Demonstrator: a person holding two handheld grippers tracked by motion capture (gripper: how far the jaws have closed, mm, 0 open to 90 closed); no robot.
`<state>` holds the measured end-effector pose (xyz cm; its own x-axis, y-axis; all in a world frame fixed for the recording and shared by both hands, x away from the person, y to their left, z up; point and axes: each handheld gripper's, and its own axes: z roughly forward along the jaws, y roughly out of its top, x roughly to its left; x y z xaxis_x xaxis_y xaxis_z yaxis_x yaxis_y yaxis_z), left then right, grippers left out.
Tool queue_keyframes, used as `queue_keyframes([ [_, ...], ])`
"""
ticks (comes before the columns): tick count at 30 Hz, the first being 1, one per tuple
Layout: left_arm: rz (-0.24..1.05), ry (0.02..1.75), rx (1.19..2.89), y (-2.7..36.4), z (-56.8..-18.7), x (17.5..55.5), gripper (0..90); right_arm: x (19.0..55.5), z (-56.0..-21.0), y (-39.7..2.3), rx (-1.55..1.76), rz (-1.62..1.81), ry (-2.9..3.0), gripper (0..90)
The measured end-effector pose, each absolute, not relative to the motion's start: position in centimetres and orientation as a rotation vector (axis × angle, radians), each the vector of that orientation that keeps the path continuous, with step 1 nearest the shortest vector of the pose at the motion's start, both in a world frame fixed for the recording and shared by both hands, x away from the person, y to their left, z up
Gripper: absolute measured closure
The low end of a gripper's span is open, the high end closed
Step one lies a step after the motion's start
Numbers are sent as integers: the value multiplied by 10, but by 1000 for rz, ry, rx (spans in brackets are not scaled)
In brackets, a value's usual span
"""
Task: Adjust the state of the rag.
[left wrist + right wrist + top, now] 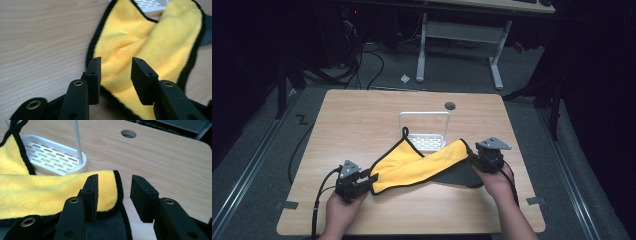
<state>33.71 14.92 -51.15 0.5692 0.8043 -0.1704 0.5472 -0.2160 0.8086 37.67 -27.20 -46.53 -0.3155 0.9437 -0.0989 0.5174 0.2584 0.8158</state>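
Note:
A yellow cloth with black edging and a grey underside lies folded and twisted across the near middle of the wooden table. My left gripper sits at the cloth's near-left corner. In the left gripper view it stands open, with the yellow cloth lying under and beyond the gap. My right gripper is at the cloth's right end. In the right gripper view it stands open too, and the cloth's folded corner lies by the left jaw without being pinched.
A white slotted rack with an upright wire handle stands just behind the cloth, its tray partly under the cloth's edge. A round cable hole is near the table's far edge. A desk frame and cables are on the floor beyond.

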Motion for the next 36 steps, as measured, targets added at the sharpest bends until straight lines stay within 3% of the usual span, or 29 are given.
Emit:
queue_keyframes([
  [5, 297, 1023, 1908, 134, -509, 328, 516, 383, -476, -279, 1367, 911, 1963, 524],
  [8, 277, 1010, 1952, 126, -515, 327, 515, 396, -486, -279, 1415, 926, 1971, 483],
  [16, 268, 1031, 2028, 119, -529, 331, 532, 437, -508, -272, 1500, 889, 2008, 483],
  [18, 262, 1038, 2024, 121, -530, 332, 534, 441, -514, -271, 1523, 879, 2033, 586],
  [20, 261, 1042, 2020, 123, -530, 332, 537, 438, -515, -268, 1502, 881, 2048, 780],
  [22, 262, 1046, 2012, 124, -529, 332, 537, 427, -509, -266, 1434, 908, 2025, 840],
  [28, 254, 1052, 1956, 129, -521, 332, 534, 357, -471, -255, 1236, 1025, 2000, 852],
  [36, 232, 994, 1973, 106, -515, 325, 515, 272, -504, -246, 1190, 981, 2187, 859],
])
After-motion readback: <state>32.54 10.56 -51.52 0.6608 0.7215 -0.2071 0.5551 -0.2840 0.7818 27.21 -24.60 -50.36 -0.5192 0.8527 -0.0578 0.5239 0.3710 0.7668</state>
